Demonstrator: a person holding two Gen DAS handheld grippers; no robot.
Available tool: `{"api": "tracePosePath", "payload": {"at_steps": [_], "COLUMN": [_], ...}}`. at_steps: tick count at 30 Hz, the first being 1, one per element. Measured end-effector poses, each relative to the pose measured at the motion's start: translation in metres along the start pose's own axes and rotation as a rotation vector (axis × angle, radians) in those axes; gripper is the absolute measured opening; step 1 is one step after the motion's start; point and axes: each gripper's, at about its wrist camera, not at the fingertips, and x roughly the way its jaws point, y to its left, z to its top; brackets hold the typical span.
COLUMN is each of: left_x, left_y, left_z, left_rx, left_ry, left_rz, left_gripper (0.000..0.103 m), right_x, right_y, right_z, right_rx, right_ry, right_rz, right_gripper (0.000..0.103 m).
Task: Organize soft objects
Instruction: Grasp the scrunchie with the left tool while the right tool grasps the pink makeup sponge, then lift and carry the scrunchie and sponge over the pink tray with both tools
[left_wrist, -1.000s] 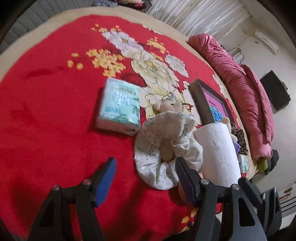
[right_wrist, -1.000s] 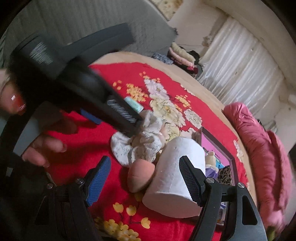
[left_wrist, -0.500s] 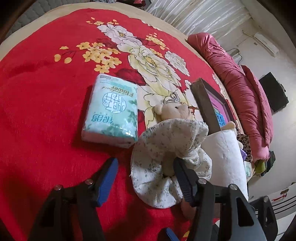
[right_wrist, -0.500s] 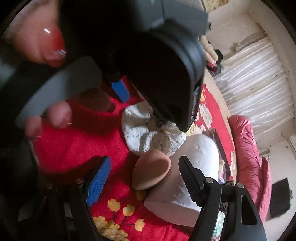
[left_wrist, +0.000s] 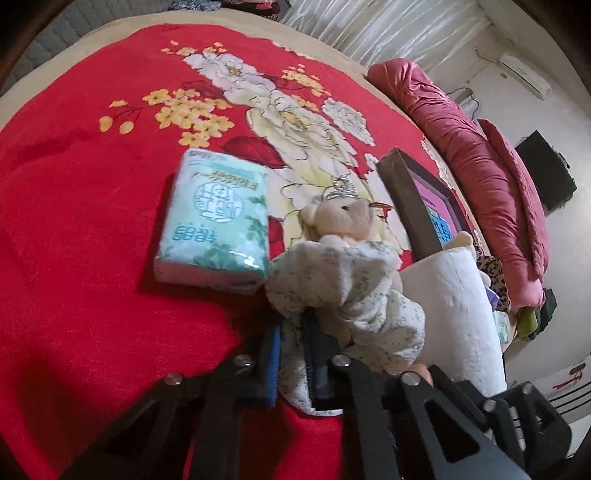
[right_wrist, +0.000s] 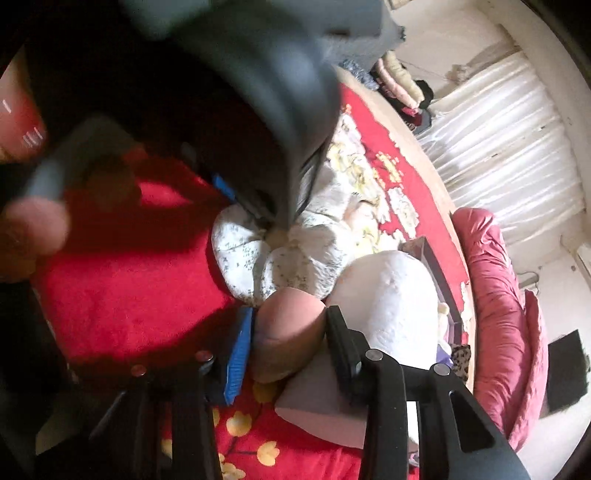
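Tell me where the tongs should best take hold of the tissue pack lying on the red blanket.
Probably across the tissue pack's short width, coming from above with a finger on each long side. It lies flat on the red blanket, and the long left edge looks free. The doll's floral fabric crowds the near right corner, so grip toward the far end.

open blanket (left_wrist: 74, 240) left of tissue pack (left_wrist: 216, 221); right side blocked by paper roll (left_wrist: 454, 306), box (left_wrist: 410, 199) behind it; teddy (left_wrist: 343, 218) wedged between pack and box.
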Motion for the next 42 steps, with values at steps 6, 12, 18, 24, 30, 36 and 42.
{"api": "tracePosePath", "payload": {"at_steps": [6,12,18,24,30,36,42], "left_x": [-0.006,-0.027,-0.065,-0.095,-0.115,-0.127,-0.13], "left_y": [-0.006,-0.002,-0.01,-0.024,-0.05,-0.081,-0.118], "left_z": [-0.004,-0.008,-0.013,-0.017,-0.018,-0.022,-0.025], "left_rx": [0.022,-0.016,0.011,0.033,0.075,0.123,0.189], "left_ry": [-0.018,-0.099,-0.226,-0.285,-0.314,-0.323,-0.315], "left_rz": [-0.039,-0.093,-0.091,-0.09,-0.089,-0.096,-0.124], "left_gripper": [0.006,0.006,0.006,0.006,0.006,0.006,0.006], "right_x": [-0.026,-0.04,-0.054,-0.072,-0.088,-0.095,-0.101], "right_y": [-0.03,-0.087,-0.106,-0.105,-0.114,-0.127,-0.147], "right_z": [-0.013,-0.023,-0.036,-0.044,-0.055,-0.07,-0.093], "right_rx": [0.084,0.401,0.557,0.643,0.693,0.753,0.848], "right_ry": [-0.115,-0.211,-0.251,-0.269,-0.298,-0.315,-0.327], "right_rz": [-0.008,0.136,0.13,0.137,0.124,0.094,0.042], "right_gripper": [0.04,0.04,0.04,0.04,0.04,0.041,0.041]}}
